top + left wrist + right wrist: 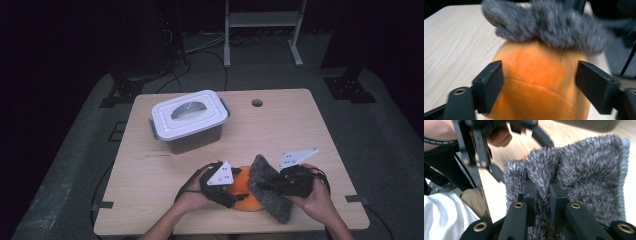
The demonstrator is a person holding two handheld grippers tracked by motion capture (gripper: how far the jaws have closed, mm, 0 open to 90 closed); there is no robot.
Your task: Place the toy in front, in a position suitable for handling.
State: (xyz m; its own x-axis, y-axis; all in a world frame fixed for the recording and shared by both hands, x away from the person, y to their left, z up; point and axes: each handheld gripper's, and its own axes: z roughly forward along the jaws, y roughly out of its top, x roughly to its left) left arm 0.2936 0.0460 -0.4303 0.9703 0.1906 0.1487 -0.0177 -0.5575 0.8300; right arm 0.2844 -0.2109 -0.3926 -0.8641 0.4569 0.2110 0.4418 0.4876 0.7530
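Wooden table (300, 130), right gripper (541, 195) fingers clenching grey cloth (584, 170), left gripper (539, 82) fingers released around orange plush (536, 82)

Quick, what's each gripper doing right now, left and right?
Left gripper: open, jaws either side of the orange plush, not clearly pressing.
Right gripper: shut on a fold of the grey fuzzy cloth.

The high view looked down and forward over the table (300, 125) — both gripper views sat close, sharing the grey fuzzy cloth (584, 170) — the left faced an orange plush (539, 82).
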